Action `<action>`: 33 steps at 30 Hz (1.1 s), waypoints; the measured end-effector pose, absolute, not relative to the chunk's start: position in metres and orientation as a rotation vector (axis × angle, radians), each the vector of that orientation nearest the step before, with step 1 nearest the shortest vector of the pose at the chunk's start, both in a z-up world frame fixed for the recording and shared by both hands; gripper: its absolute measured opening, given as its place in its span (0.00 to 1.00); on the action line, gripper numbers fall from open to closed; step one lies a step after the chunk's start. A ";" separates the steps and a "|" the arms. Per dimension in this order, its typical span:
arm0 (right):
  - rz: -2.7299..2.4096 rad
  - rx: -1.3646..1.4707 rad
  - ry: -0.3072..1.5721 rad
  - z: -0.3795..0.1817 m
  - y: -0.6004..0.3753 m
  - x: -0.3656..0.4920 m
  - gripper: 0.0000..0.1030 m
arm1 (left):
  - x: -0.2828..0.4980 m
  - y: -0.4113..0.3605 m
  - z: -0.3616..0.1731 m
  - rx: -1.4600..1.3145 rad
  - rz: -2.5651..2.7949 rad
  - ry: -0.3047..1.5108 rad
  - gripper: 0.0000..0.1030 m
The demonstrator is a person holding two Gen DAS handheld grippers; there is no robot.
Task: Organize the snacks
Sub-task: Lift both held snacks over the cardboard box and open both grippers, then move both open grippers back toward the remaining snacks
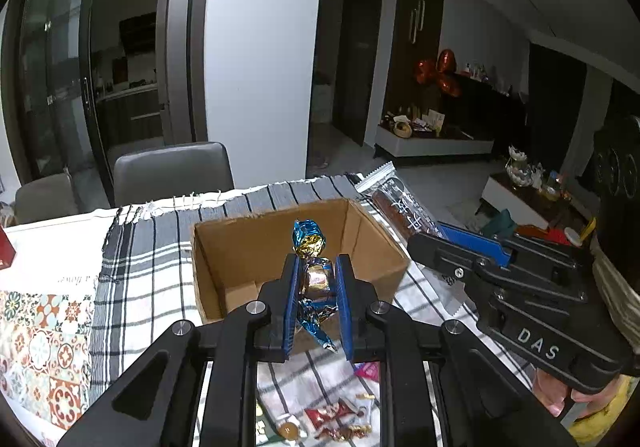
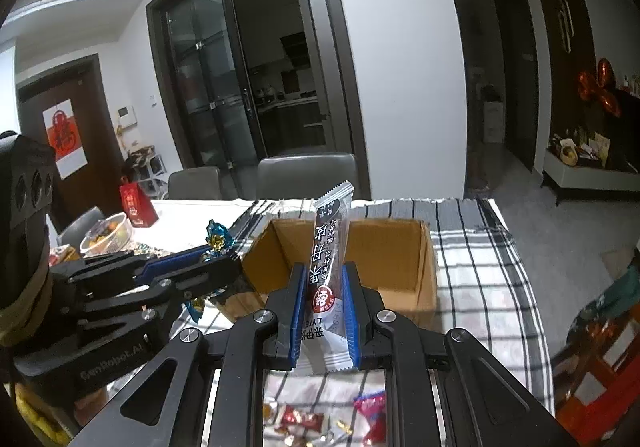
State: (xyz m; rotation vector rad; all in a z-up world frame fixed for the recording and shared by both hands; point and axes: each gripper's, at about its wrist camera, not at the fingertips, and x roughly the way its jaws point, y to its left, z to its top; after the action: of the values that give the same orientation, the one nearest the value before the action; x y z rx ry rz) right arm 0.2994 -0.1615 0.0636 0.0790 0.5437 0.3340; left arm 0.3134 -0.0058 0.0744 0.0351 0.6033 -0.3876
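Note:
My left gripper (image 1: 318, 261) is shut on a blue-and-gold foil candy (image 1: 310, 239), which sticks up past the blue pads above the near wall of an open cardboard box (image 1: 240, 247). My right gripper (image 2: 324, 267) is shut on a long dark snack bar packet (image 2: 330, 239), held upright over the near edge of the same box (image 2: 392, 255). Each gripper shows in the other's view: the right gripper (image 1: 430, 233) with its bar (image 1: 396, 203) is right of the box, and the left gripper (image 2: 224, 253) with the candy (image 2: 218, 239) is at its left. The box's floor looks bare.
The box stands on a checked cloth (image 1: 152, 267). Several loose wrapped snacks (image 2: 304, 419) lie on the cloth beneath the grippers. A fruit bowl (image 2: 106, 233) and a red bag (image 2: 138, 205) stand at far left. Grey chairs (image 1: 172, 171) line the table's far side.

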 end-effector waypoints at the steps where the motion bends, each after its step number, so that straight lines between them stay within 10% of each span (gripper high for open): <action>1: 0.330 0.073 0.544 0.065 -0.160 0.304 0.18 | 0.321 -0.004 0.076 0.031 -0.386 0.608 0.18; 18: 0.360 0.058 0.611 0.046 -0.146 0.380 0.18 | 0.403 -0.001 0.066 0.069 -0.358 0.647 0.19; 23: 0.319 0.069 0.642 0.034 -0.146 0.393 0.43 | 0.405 0.000 0.057 0.111 -0.296 0.636 0.44; 33: 0.301 0.070 0.609 0.044 -0.158 0.356 0.44 | 0.356 0.008 0.057 0.105 -0.279 0.605 0.49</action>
State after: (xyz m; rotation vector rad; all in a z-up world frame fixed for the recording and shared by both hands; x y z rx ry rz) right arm 0.3560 -0.1580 0.0443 0.0700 0.6092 0.3010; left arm 0.3557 0.0075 0.0571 0.1055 0.6049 -0.2790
